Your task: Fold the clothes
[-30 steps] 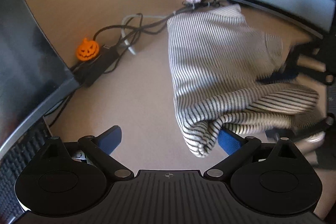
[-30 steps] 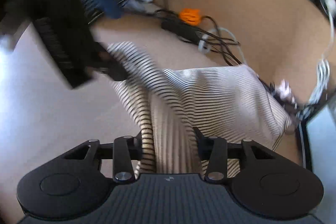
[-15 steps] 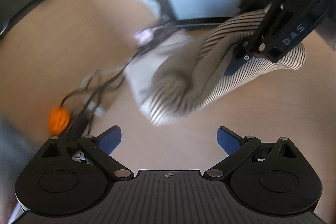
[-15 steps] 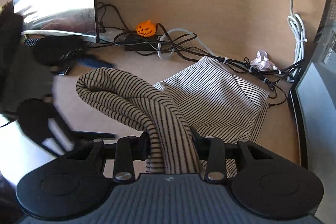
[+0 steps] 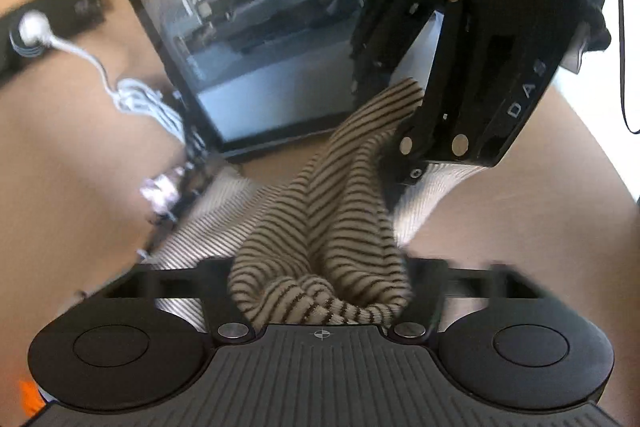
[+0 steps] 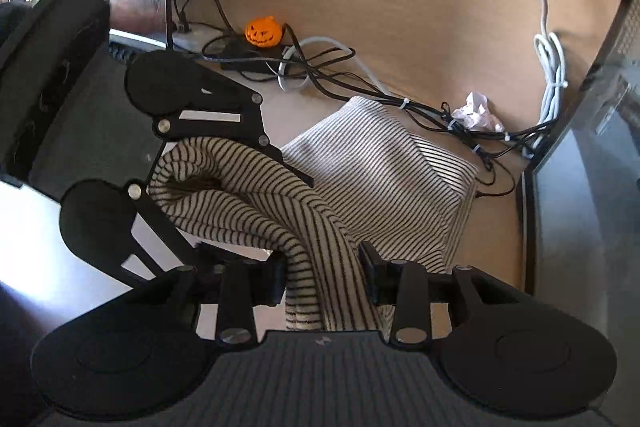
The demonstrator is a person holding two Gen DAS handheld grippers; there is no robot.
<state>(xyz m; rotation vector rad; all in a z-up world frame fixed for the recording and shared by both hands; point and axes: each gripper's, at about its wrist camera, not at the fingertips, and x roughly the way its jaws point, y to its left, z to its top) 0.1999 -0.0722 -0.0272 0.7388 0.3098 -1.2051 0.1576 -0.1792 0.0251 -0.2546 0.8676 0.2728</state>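
Striped garment point(image 5: 320, 251) between both tools' jaws.

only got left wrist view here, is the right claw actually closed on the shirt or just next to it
observer: closed. The right wrist view shows the right claw pinching a bunched band of the striped shirt.
operator: rest of it hanging?
observer: no, the far part lies flat on the desk.
operator: anything beyond it i might hit
observer: an orange pumpkin figure sits among cables past the shirt, apart from it.
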